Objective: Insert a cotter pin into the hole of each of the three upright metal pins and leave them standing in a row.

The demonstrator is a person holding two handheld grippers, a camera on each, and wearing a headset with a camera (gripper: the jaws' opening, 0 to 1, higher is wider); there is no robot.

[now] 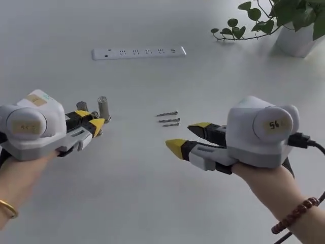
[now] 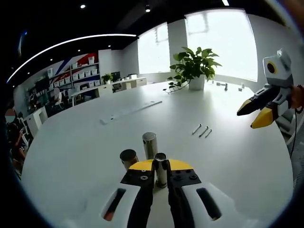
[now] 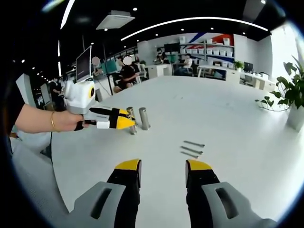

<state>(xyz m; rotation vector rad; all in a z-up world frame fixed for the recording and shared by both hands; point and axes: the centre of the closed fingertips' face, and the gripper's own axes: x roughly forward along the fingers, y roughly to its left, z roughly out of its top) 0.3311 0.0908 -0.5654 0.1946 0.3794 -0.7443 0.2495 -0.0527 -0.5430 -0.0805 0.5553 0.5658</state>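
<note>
Three upright metal pins stand close together at the left. My left gripper [image 1: 95, 125] [image 2: 160, 165] is shut on the nearest metal pin [image 2: 160, 172]. The tallest pin [image 1: 103, 108] [image 2: 149, 144] and a shorter pin [image 1: 81, 105] [image 2: 128, 158] stand free just beyond the jaws. Three thin cotter pins [image 1: 169, 120] [image 2: 203, 131] [image 3: 191, 150] lie side by side on the white table. My right gripper [image 1: 187, 135] [image 3: 163, 166] hovers open just short of them, nothing between its jaws. In the right gripper view the left gripper [image 3: 111, 119] sits at the metal pins [image 3: 143, 118].
A white power strip [image 1: 138, 52] [image 2: 130, 111] lies at the far side of the table [image 1: 152, 193]. A potted plant [image 1: 292, 23] [image 2: 194, 66] stands at the back right corner. People sit at desks far off in the room.
</note>
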